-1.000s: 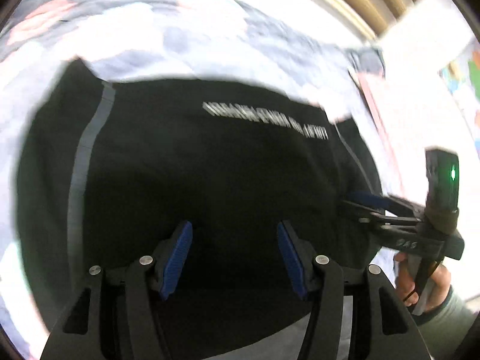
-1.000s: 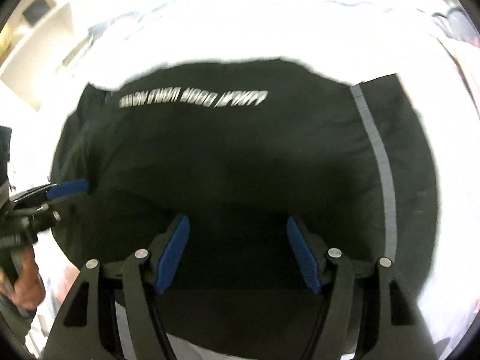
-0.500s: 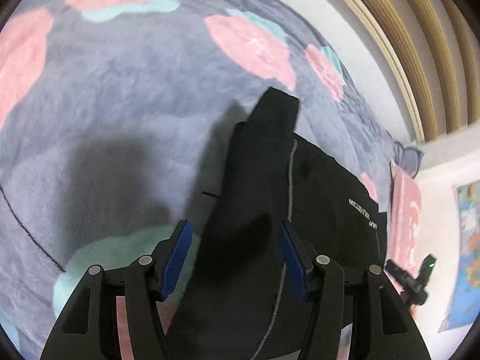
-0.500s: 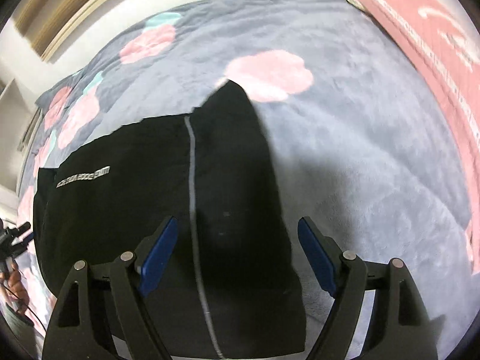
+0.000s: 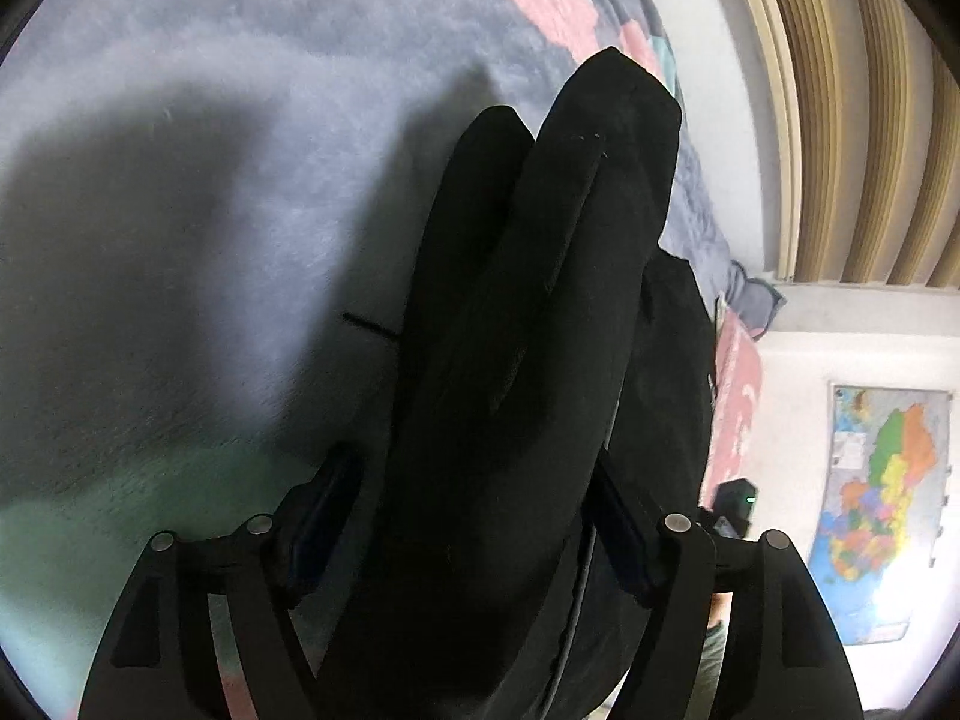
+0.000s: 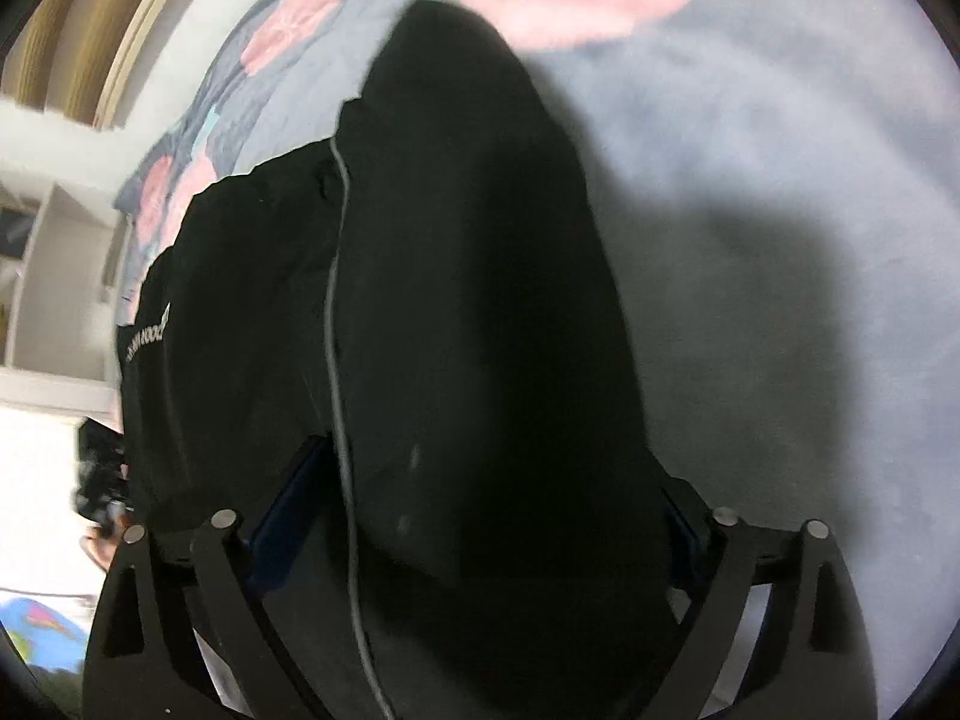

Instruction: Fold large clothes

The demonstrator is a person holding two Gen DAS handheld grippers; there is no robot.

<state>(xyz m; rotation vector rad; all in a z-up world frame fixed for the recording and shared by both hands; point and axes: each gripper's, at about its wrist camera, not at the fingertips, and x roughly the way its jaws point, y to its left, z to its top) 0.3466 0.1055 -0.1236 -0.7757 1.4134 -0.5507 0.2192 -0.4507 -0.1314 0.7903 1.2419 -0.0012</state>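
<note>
**A:** Where did the garment lie, and how was each tool set against it?

**B:** The black garment [image 6: 468, 312] lay spread on the grey blanket [image 6: 780, 192], which carried pink patches. Each sleeve stretched away from its camera. The left gripper [image 5: 474, 534] straddled the left sleeve [image 5: 540, 330]; the right gripper [image 6: 474, 516] straddled the right sleeve [image 6: 480, 240], just beside the pale seam stripe [image 6: 336, 360].

**A:** In what condition were the jaws?

**B:** Both pairs were opening and stood wide. Cloth lay between the blue pads [image 6: 282, 510] on each side, yet the pads appeared not to press on it; nothing seemed held.

**A:** Why that arrangement?

**B:** Judged from the layout, each tool was lined up along its sleeve so that widened jaws could take in the full bunched thickness of the fabric. The probable step was gripping both sleeves to fold them inward over the body, where the white lettering [image 6: 150, 336] showed.

**A:** How far along was the fold?

**B:** Early, apparently: the body was still spread wide.
</note>
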